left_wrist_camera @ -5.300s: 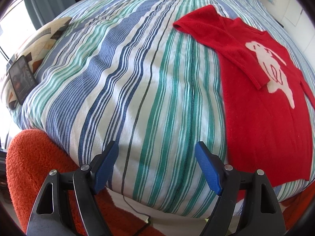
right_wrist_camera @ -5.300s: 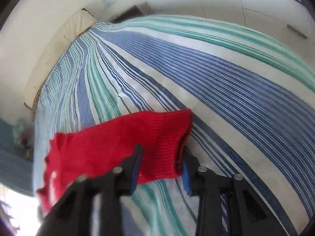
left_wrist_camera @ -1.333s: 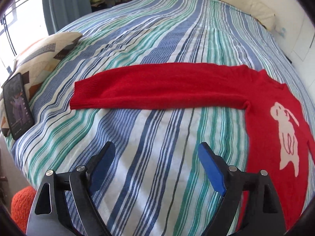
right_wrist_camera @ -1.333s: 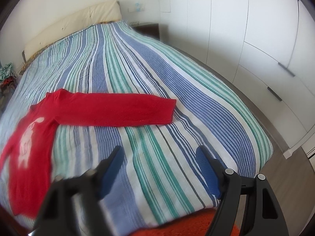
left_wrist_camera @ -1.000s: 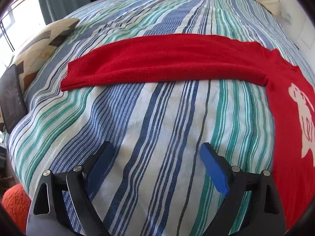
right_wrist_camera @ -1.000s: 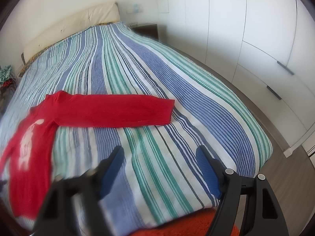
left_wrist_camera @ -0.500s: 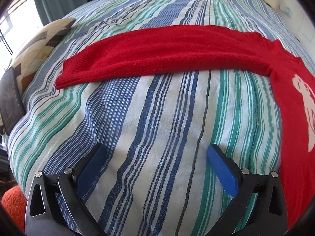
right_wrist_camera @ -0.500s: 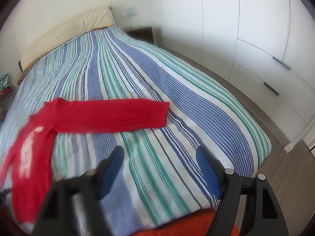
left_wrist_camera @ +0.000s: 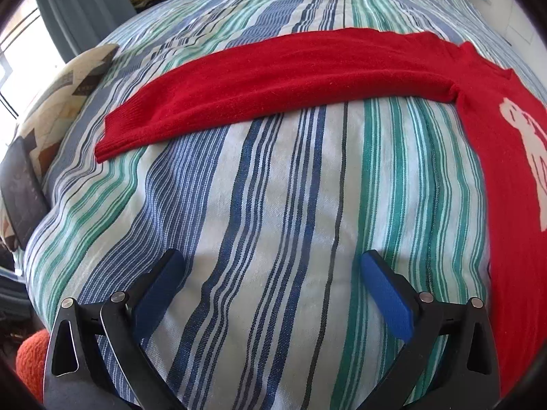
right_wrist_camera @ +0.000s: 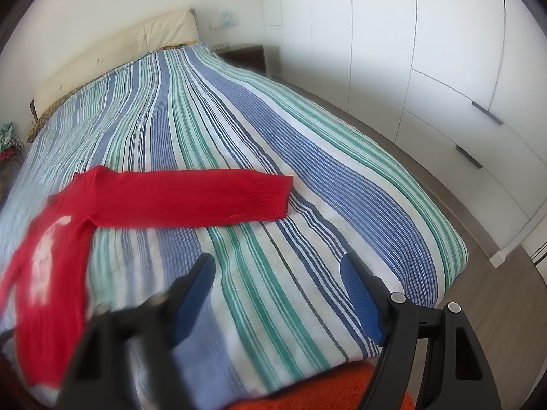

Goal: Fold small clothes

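Observation:
A small red sweater with a white animal print lies flat on the striped bed. In the left wrist view its body (left_wrist_camera: pixel 512 171) is at the right and one sleeve (left_wrist_camera: pixel 273 82) stretches out to the left. In the right wrist view the body (right_wrist_camera: pixel 44 266) is at the left and the other sleeve (right_wrist_camera: pixel 191 201) stretches right. My left gripper (left_wrist_camera: pixel 270 273) is open and empty, low over the bedspread, short of the sleeve. My right gripper (right_wrist_camera: pixel 277 280) is open and empty above the bed's foot, short of its sleeve.
The bed has a blue, green and white striped cover (left_wrist_camera: pixel 273 205). A patterned cushion (left_wrist_camera: pixel 68 92) and a dark tablet (left_wrist_camera: pixel 20 184) lie at the bed's left edge. White wardrobes (right_wrist_camera: pixel 444 68) stand to the right. An orange fluffy rug (right_wrist_camera: pixel 324 389) lies below the bed's foot.
Both sleeves were spread out sideways from the body since the earliest frames. Over the last second my left gripper came lower and closer to the bed; my right gripper shifted only slightly.

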`<state>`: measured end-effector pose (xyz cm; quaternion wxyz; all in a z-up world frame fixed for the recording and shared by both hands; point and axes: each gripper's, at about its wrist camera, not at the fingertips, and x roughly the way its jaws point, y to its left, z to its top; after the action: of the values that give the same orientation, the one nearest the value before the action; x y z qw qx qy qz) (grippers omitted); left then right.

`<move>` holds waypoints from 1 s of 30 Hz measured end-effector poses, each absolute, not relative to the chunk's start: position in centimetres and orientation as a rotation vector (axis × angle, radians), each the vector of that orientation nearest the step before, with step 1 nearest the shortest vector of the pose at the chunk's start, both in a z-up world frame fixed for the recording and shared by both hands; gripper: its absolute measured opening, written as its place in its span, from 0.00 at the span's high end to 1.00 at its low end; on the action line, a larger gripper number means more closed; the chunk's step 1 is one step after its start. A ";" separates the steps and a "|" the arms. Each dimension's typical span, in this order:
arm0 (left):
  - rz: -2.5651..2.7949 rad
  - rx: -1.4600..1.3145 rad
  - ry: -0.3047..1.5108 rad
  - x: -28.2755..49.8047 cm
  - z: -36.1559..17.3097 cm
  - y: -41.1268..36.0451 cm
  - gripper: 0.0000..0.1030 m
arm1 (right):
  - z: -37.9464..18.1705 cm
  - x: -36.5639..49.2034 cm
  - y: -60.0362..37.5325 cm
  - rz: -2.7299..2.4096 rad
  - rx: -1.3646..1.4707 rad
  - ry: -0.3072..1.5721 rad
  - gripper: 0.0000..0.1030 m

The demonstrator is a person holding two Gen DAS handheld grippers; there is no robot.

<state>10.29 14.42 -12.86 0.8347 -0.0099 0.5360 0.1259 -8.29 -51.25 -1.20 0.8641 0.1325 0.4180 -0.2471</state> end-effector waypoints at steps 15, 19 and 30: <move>0.169 -0.061 0.952 9.3 -9.3 13.6 0.01 | -1.0 -8.4 -51.2 -0.518 0.288 0.864 0.27; 0.162 -0.041 0.947 9.3 -9.2 13.3 0.01 | -1.0 -8.2 -50.9 -0.519 0.269 0.873 0.27; 0.166 -0.121 0.961 9.9 -9.7 14.5 0.01 | -1.2 -8.2 -51.0 -0.524 0.264 0.881 0.27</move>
<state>9.86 14.53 -9.67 0.8817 -0.0583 0.4613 0.0796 -8.17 -51.03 -1.22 0.8631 0.1261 0.4203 -0.2501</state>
